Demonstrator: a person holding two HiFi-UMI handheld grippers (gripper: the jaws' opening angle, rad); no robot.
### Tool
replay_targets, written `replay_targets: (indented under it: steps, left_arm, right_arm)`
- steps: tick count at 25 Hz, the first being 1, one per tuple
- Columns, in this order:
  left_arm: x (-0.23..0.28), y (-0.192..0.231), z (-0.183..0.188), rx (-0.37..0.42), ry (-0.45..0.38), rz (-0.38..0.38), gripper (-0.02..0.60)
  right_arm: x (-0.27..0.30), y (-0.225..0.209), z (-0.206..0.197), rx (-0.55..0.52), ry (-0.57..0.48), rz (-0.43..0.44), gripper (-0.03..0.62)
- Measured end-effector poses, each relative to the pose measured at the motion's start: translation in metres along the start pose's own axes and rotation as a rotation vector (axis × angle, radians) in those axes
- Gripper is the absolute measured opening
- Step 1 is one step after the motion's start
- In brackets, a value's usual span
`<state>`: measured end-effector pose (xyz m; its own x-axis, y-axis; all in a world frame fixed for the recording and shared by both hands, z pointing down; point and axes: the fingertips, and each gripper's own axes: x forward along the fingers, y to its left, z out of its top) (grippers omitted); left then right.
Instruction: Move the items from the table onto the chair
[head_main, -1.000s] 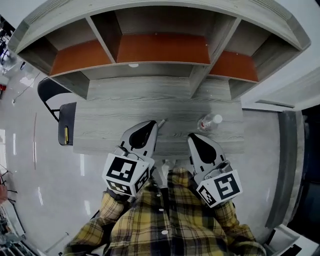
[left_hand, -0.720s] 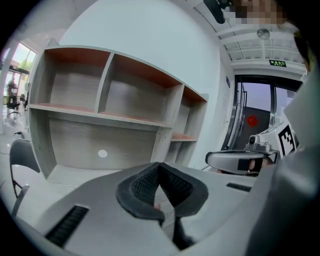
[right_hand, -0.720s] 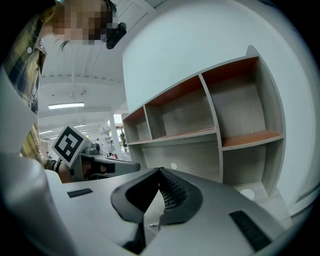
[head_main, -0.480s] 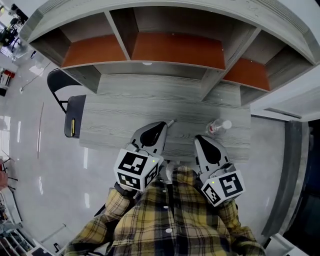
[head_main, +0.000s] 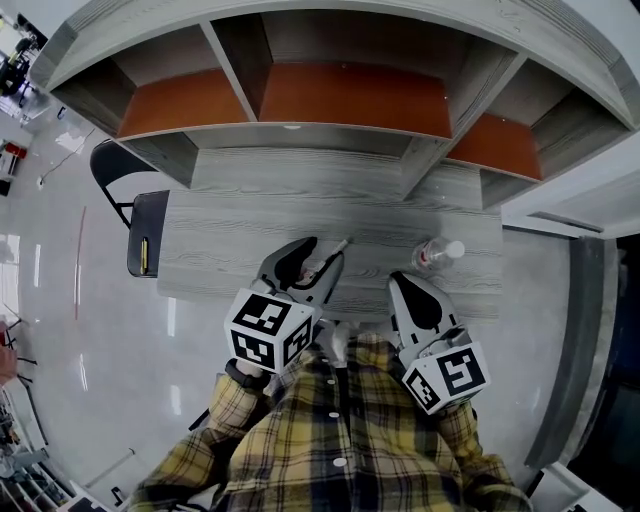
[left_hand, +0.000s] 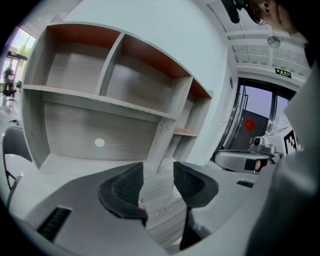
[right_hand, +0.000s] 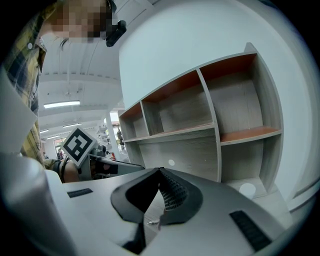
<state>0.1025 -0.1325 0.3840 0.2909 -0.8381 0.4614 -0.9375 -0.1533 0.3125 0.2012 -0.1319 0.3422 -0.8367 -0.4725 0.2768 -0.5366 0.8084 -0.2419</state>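
On the grey wooden table (head_main: 230, 235) lies a thin pen-like item (head_main: 337, 245) near the middle, with a clear plastic bottle (head_main: 434, 253) on its side to the right. My left gripper (head_main: 322, 252) hovers right at the thin item. Its jaws are opening, and in the left gripper view (left_hand: 157, 182) only table surface shows between the pads. A small pinkish tip (left_hand: 141, 205) shows low beside the left pad. My right gripper (head_main: 405, 282) stays near the table's front edge, short of the bottle, with its jaws shut (right_hand: 160, 172) on nothing.
A black chair (head_main: 150, 215) stands at the table's left end, with a small yellow item (head_main: 143, 255) on its seat. A shelf unit (head_main: 350, 95) with orange-backed compartments rises along the table's far side. Shiny floor lies to the left.
My left gripper's jaws have gone from shut to apart beside the thin item. The right gripper has barely moved.
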Motion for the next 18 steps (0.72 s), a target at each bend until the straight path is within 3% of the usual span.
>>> replay_targets:
  steps: [5, 11, 18]
  left_arm:
    - [0.02, 0.008, -0.032, 0.025, 0.11, -0.025, 0.184]
    - [0.054, 0.03, -0.095, 0.09, 0.311, -0.03, 0.184]
    - [0.095, 0.053, -0.154, 0.081, 0.502, -0.058, 0.184]
  right_arm:
    - [-0.002, -0.008, -0.006, 0.019, 0.016, -0.015, 0.017]
    - [-0.005, -0.012, -0.024, 0.053, 0.063, -0.031, 0.017]
    - [-0.006, -0.024, -0.045, 0.099, 0.111, -0.06, 0.017]
